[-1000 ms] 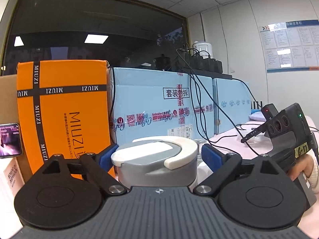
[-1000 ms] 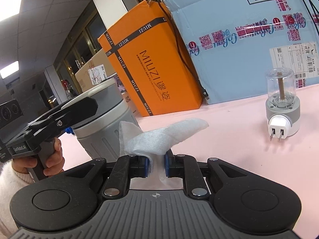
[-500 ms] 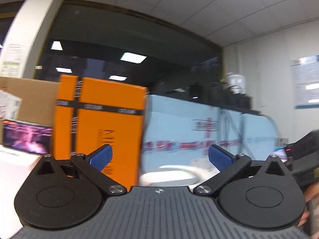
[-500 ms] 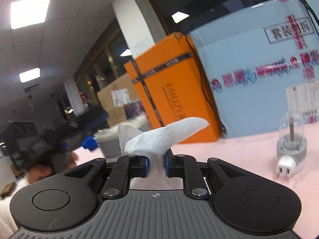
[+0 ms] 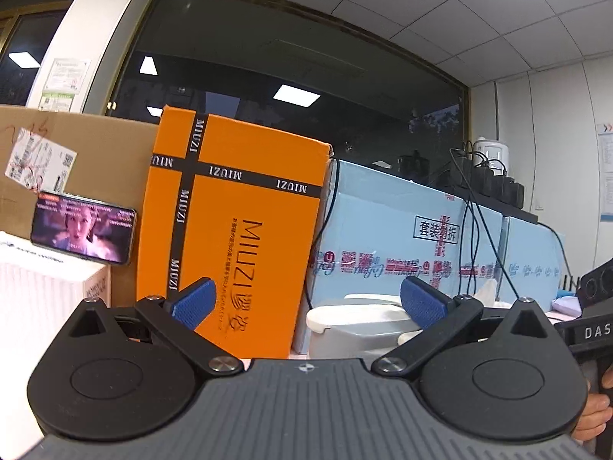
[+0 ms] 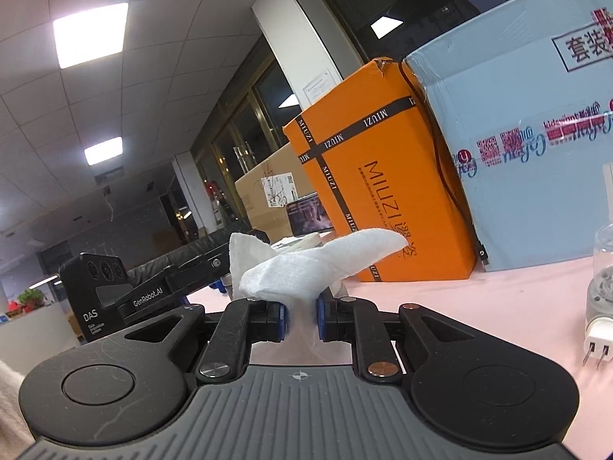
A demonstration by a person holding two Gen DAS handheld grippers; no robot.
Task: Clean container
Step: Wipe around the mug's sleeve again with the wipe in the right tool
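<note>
The container (image 5: 352, 326), a grey pot with a white lid, stands on the pink table low in the left wrist view, beyond my fingers and toward the right one. My left gripper (image 5: 306, 301) is open, its blue pads (image 5: 191, 303) wide apart and touching nothing. My right gripper (image 6: 300, 316) is shut on a crumpled white cloth (image 6: 318, 264) that sticks up and forward from its fingers. In the right wrist view the cloth and the left gripper's black body (image 6: 115, 295) hide the container.
An orange MIUZI box (image 5: 237, 230) and light blue cartons (image 5: 402, 237) line the back of the table, with dangling cables. A phone (image 5: 82, 228) rests on a white box at left. A small glass-domed plug-in device (image 6: 601, 291) stands at right on the pink table (image 6: 479, 306).
My left gripper has drawn back from around the container and swung left and up; the container now sits lower and farther away. My right gripper tilted upward, still holding the cloth.
</note>
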